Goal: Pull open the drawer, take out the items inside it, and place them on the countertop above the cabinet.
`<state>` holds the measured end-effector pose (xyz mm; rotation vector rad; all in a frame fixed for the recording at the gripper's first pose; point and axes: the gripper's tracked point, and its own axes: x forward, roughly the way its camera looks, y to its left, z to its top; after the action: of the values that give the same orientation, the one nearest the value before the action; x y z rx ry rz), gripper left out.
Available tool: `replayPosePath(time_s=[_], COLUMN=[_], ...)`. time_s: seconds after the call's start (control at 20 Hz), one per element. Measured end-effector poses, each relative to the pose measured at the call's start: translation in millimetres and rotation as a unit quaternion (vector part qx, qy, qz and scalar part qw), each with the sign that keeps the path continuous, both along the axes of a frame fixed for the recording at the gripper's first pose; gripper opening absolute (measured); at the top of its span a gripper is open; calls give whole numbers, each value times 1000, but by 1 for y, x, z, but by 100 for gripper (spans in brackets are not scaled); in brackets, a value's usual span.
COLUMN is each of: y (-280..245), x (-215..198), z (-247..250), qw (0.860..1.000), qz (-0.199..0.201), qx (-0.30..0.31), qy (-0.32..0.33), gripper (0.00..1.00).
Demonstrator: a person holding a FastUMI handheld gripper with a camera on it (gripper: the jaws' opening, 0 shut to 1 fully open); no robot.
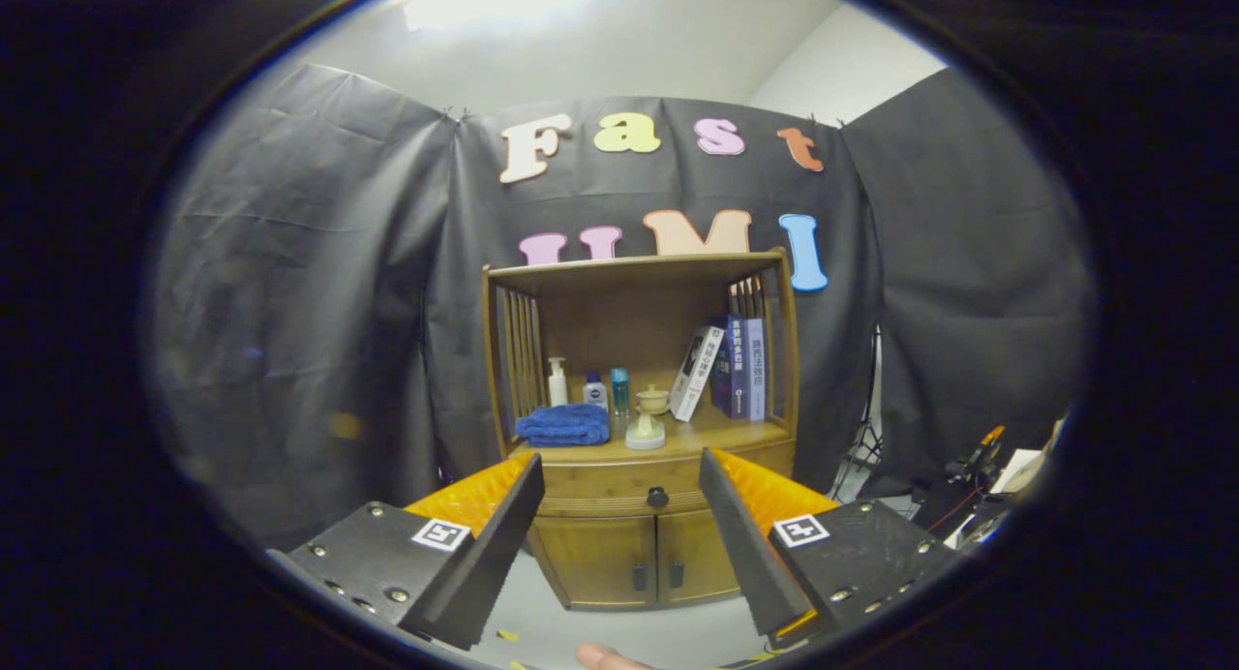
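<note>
— Drawer [647,491] first: where does it sit against the jaws?

— Beyond them, seen in the gap between the two fingers. It is shut, its front flush with the cabinet [639,428], and its dark knob [657,498] is at the middle of the front. The gripper [619,491] has its jaws spread wide with nothing in them, well apart from the wood.

— And under the drawer?

— Two cabinet doors [639,559], closed, each with a small dark handle near the middle seam.

— What does the worktop [726,433] carry?

— A folded blue towel [563,425] at the left front edge. Behind it a white pump bottle [558,381], a small white bottle with a blue cap [595,391] and a teal bottle [619,391] stand in a row. A cream stand with a cup [648,418] is near the middle front. Books [726,365] lean and stand at the right rear corner.

— Anything nearer?

— A fingertip [605,658] shows below the jaws.
</note>
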<state>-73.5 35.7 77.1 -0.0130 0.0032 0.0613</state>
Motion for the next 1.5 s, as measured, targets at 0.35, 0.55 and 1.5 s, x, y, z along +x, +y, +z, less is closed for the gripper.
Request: replayPosePath(time_s=[0.35,0.55,1.5], y=[-11,-14,-15], x=[-4,-1,11], z=[5,3,-21], qw=[1000,1000,1000], qz=[1,-3,-11], qx=[15,18,-6], qy=[-4,-1,16], gripper=[98,98,98])
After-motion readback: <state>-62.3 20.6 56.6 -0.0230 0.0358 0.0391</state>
